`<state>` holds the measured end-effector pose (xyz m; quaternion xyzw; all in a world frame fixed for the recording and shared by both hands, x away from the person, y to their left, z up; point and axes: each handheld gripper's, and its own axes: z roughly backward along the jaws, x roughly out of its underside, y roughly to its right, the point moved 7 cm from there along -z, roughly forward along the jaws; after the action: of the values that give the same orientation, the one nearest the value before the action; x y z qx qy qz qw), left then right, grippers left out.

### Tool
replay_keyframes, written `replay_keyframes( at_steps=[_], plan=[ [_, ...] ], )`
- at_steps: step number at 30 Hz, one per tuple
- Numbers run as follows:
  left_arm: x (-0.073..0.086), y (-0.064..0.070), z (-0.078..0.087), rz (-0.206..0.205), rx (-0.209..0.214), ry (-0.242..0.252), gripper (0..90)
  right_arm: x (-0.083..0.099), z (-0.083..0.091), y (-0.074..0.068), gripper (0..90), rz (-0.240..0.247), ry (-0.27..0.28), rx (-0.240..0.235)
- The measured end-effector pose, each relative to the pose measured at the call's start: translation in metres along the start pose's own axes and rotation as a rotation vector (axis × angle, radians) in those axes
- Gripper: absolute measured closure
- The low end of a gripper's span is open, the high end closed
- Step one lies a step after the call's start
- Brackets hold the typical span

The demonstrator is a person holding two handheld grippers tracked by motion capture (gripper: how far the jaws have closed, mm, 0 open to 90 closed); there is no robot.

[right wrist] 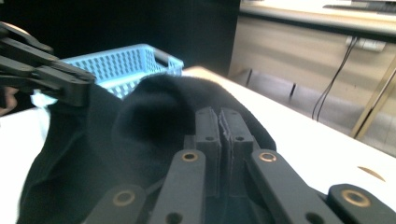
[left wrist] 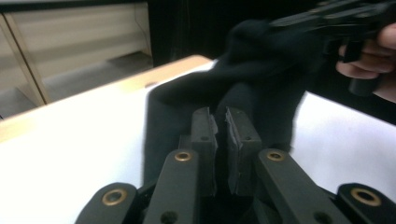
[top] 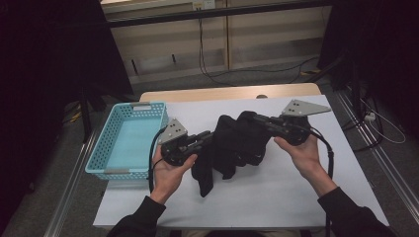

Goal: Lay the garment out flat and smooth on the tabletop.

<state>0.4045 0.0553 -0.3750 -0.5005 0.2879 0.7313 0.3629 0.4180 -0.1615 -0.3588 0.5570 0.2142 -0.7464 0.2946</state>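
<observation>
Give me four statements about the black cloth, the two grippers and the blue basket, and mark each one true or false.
1. Both the left gripper and the right gripper are clamped on the black cloth garment. True.
2. The garment lies inside the light blue perforated plastic basket. False: it is held over the white table, beside the basket.
3. The basket is nearer the left gripper. True.
4. The right gripper's jaws stand wide open. False: they are closed on the cloth.

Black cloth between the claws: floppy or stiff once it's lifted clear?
Likely floppy: the black cloth sags between the left claw and right claw, a loose end trailing onto the table. Probably light and unlikely to slip; both claws pinch it on thin folds.
</observation>
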Motion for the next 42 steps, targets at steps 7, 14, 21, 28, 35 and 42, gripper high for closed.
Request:
replay_keyframes(
  at_steps=[7,14,21,28,35,42],
  plan=[
    [0.009,-0.002,-0.007,-0.017,-0.011,-0.033,69.5,0.016,-0.044,-0.002,87.6,-0.026,-0.060,-0.034],
    [0.015,0.001,-0.019,-0.043,-0.008,-0.061,41.7,0.024,-0.058,-0.026,87.6,0.009,-0.097,-0.092],
    [0.028,-0.002,-0.059,-0.039,-0.010,-0.127,31.3,0.027,-0.051,-0.027,85.1,0.016,-0.106,-0.098],
    [0.038,-0.003,-0.080,-0.030,0.037,-0.174,76.5,0.035,-0.044,-0.023,77.9,0.010,-0.111,-0.110],
    [0.041,-0.029,-0.060,-0.006,-0.095,-0.177,80.9,0.036,-0.025,-0.016,67.1,0.001,-0.089,-0.083],
    [0.071,-0.059,-0.060,-0.004,-0.179,-0.294,80.9,0.073,-0.021,-0.012,64.6,-0.006,-0.179,-0.066]
  ],
)
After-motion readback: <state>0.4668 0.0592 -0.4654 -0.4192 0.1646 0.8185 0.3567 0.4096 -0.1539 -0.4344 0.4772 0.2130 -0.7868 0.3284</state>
